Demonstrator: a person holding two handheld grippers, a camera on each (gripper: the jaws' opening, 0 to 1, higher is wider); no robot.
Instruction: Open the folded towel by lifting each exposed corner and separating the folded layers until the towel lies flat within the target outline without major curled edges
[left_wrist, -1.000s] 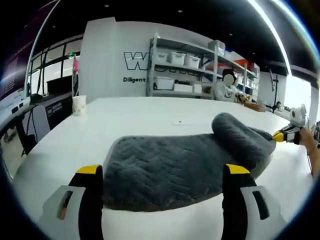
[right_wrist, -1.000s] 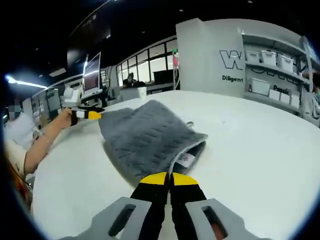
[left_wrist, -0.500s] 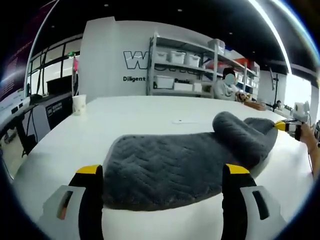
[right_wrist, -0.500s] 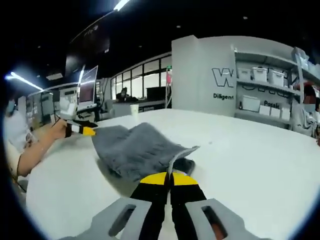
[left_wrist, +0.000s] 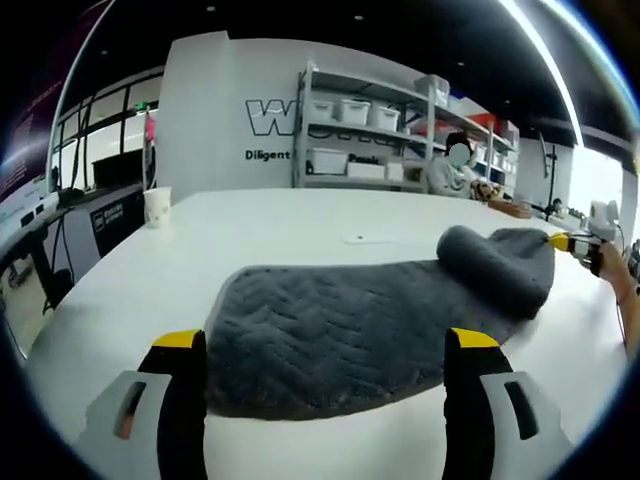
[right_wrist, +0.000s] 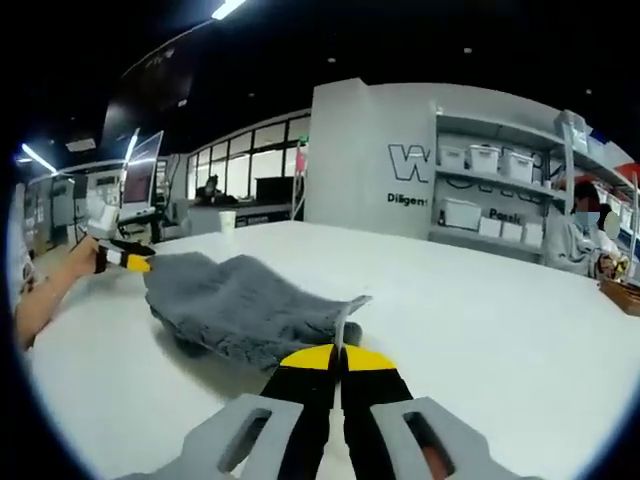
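Towel (left_wrist: 360, 330) between spread left jaws; corner pinched in right jaws.

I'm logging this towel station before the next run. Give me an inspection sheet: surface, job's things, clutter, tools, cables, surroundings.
Surface: white table, bare around the towel; no target outline can be made out.
Job's things: grey towel, mostly spread flat, with one end rolled over towards the right tool.
Clutter: paper cup at the table's far edge; a small flat item beyond the towel, too small to identify.
Tools: left tool open, jaws either side of the towel's near edge, not gripping; right tool shut on a towel corner.
Cables: nothing seen on the table.
Surroundings: shelving with white bins, a seated person, a monitor.
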